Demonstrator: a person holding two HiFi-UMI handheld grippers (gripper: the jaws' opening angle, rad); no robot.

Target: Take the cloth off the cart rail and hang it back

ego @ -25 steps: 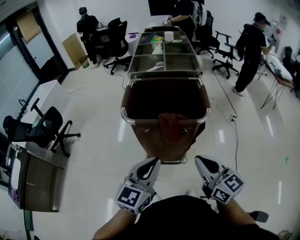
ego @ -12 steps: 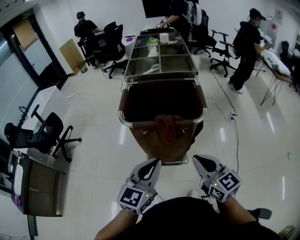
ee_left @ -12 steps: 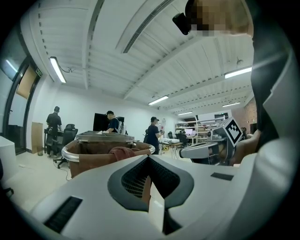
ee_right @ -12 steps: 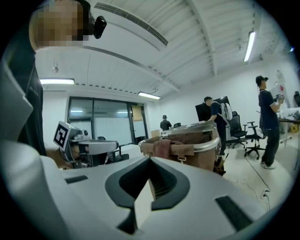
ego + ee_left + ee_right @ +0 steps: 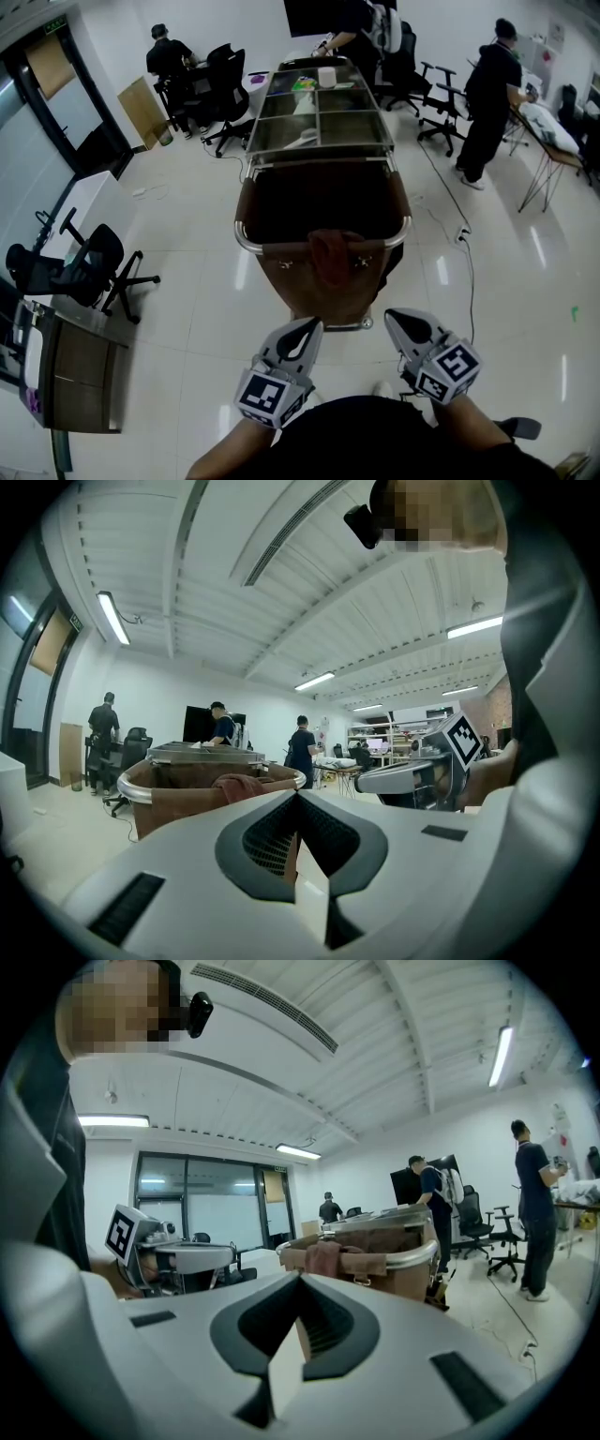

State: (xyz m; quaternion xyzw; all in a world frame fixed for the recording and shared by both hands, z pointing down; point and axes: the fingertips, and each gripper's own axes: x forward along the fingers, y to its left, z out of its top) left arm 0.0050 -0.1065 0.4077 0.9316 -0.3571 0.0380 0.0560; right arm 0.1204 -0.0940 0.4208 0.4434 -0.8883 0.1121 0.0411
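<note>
A reddish-brown cloth (image 5: 330,255) hangs over the near chrome rail (image 5: 246,236) of a cart with a brown bag. It shows as a bunched lump in the left gripper view (image 5: 239,785) and in the right gripper view (image 5: 323,1258). My left gripper (image 5: 309,324) and right gripper (image 5: 394,317) are side by side, a short way in front of the cart and level with each other. Both point toward the cloth and are well short of it. Each gripper is shut, with nothing between its fingers. The right gripper (image 5: 412,778) shows in the left gripper view, and the left gripper (image 5: 183,1258) in the right gripper view.
Beyond the bag the cart carries a steel tray section (image 5: 323,112) with compartments holding small items. Office chairs (image 5: 89,262) and a desk (image 5: 70,361) stand at the left. A cable (image 5: 464,253) lies on the floor at the right. Several people (image 5: 487,94) stand or sit at the back.
The head view has shifted a little. Both grippers and the cloth stay where they were.
</note>
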